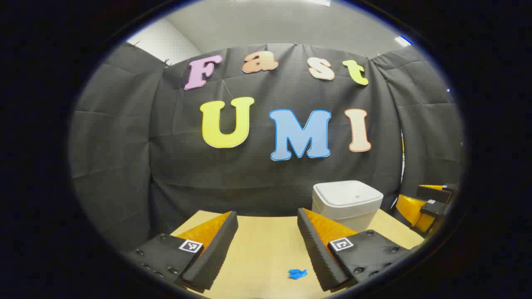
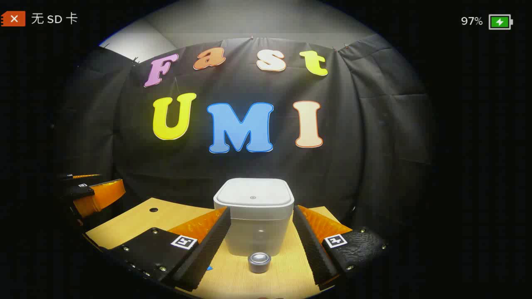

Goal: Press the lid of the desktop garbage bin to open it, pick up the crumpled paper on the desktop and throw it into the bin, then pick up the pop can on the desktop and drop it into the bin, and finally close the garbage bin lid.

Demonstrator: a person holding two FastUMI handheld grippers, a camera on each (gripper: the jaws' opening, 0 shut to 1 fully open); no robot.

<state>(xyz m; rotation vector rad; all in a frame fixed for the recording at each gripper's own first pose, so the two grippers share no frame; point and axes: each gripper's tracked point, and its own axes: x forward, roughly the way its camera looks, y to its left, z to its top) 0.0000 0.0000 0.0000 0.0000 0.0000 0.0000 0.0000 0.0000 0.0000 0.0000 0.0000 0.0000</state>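
In the left gripper view I see my left gripper (image 1: 266,245) with its two fingers spread wide and nothing between them, poised over the light wooden table (image 1: 262,249); the outer parts of both fingers are cut off at the lower edge. A small blue scrap (image 1: 297,273) lies on the table just inside the right-hand finger, too small for me to tell what it is. The white garbage bin (image 1: 347,203) stands at the back of the table toward the right, lid down, its lower front corner hidden behind that finger. At the far right edge the right gripper (image 1: 430,205) appears, partly cropped and distorted. In the right gripper view my right gripper (image 2: 259,249) is likewise spread wide, gripping nothing, and the garbage bin (image 2: 253,216) stands squarely ahead between the fingers, lid closed, with its lower side edges masked by them. The pop can (image 2: 259,262) stands upright on the table (image 2: 137,220) just in front of the bin, seen from above, so mostly its metal top shows and its side is hard to make out. A dark round hole (image 2: 153,210) marks the tabletop at left. The left gripper (image 2: 93,195) enters at the far left, dim and partly cut off.
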